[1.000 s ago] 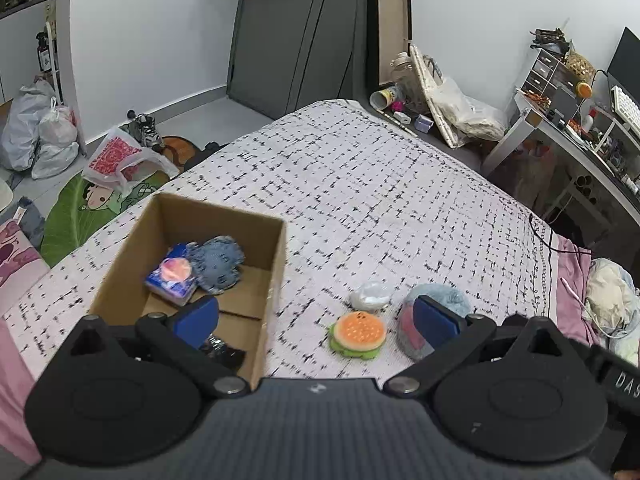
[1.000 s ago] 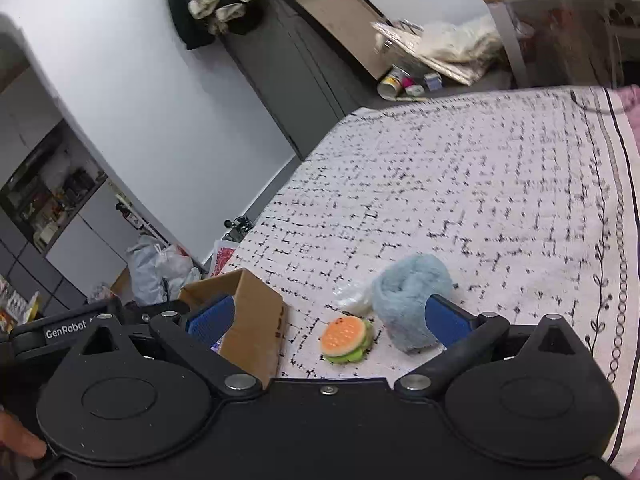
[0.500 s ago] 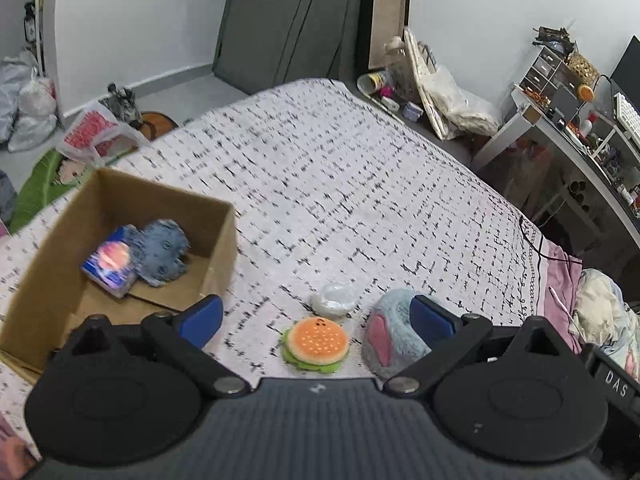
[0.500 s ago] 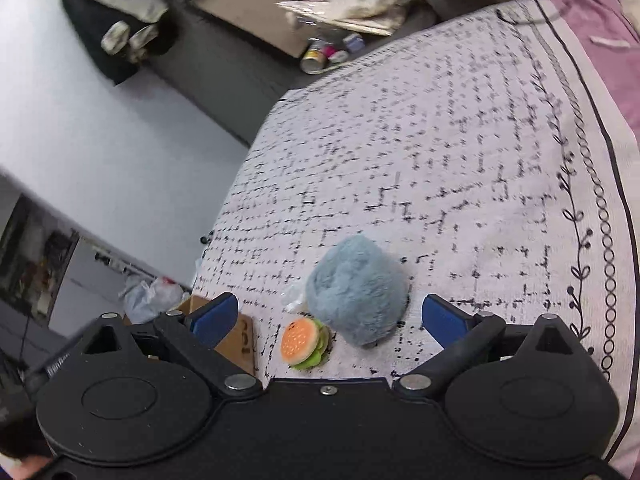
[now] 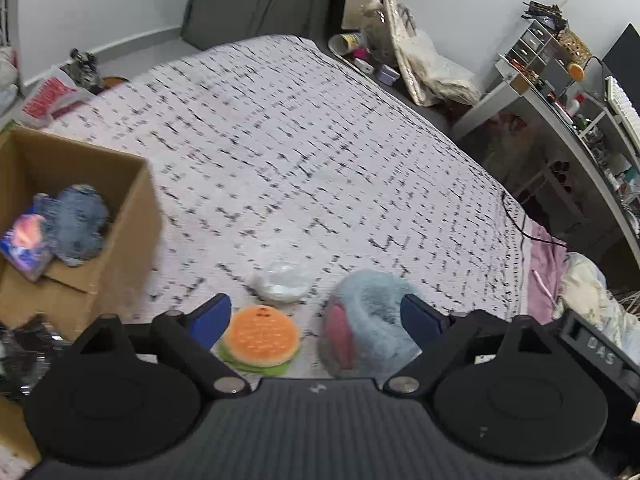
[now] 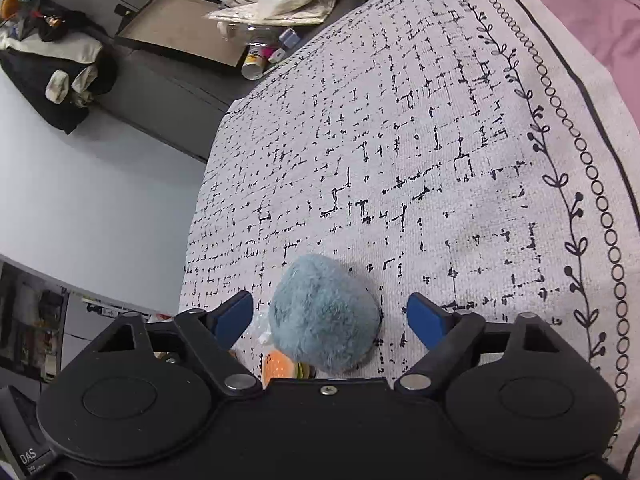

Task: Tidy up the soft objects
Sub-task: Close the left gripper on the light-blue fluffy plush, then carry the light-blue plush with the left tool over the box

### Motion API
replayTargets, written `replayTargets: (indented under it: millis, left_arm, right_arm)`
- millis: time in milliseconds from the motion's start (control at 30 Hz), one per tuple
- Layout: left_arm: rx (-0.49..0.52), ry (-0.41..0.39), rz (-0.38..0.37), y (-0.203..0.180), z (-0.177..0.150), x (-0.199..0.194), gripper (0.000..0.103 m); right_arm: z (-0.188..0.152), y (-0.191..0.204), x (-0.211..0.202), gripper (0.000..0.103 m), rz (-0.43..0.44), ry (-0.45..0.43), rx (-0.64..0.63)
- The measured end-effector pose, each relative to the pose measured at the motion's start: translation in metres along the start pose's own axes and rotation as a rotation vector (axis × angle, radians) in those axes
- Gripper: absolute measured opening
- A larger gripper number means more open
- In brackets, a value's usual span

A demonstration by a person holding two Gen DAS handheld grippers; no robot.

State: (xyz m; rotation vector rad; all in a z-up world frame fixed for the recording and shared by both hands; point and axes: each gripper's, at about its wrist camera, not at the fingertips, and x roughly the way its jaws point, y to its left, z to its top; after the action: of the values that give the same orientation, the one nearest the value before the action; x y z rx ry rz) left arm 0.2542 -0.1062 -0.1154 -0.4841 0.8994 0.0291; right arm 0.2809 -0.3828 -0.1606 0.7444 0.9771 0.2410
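the right tongs gape wide and empty around the fluffy blue plush at lower centre, on the bed. best to centre it before closing. the left tongs, wide and empty, face the burger plush.
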Motion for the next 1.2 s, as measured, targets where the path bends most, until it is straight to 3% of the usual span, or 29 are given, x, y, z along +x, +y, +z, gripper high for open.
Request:
replayTargets:
  millis: [133,233,400,533,600,700,967,1200]
  left_arm:
    - [-0.014,0.038,-0.042,-0.006,0.002,0.02,0.073]
    - [-0.015,0.045,-0.061,-0.01,0.001,0.033,0.068]
    - [-0.048,0.098,-0.081,-0.01,-0.006,0.056,0.054]
    - [-0.086,0.115,-0.1,-0.01,-0.011,0.066,0.036]
    - [-0.085,0.111,-0.089,-0.012,-0.012,0.065,0.032]
    - [-0.073,0.102,-0.089,-0.013,-0.011,0.062,0.025]
    - [-0.086,0.065,-0.112,-0.009,-0.007,0.04,0.02]
    - [-0.057,0.009,-0.131,-0.008,0.007,0.0,0.02]
  right_arm:
    - [0.002,-0.003,0.015,0.077,-0.013,0.027,0.022]
    - [0.004,-0.006,0.025,0.076,-0.019,0.041,0.04]
    - [0.006,-0.013,0.038,0.065,-0.032,0.06,0.067]
    - [0.004,-0.015,0.047,0.047,-0.023,0.087,0.062]
    - [0.003,-0.014,0.047,0.036,-0.01,0.09,0.056]
    - [0.003,-0.011,0.043,0.031,-0.011,0.081,0.038]
    - [0.002,-0.002,0.027,0.03,0.045,0.062,0.029]
    - [-0.001,0.016,0.008,0.029,0.152,0.04,0.007]
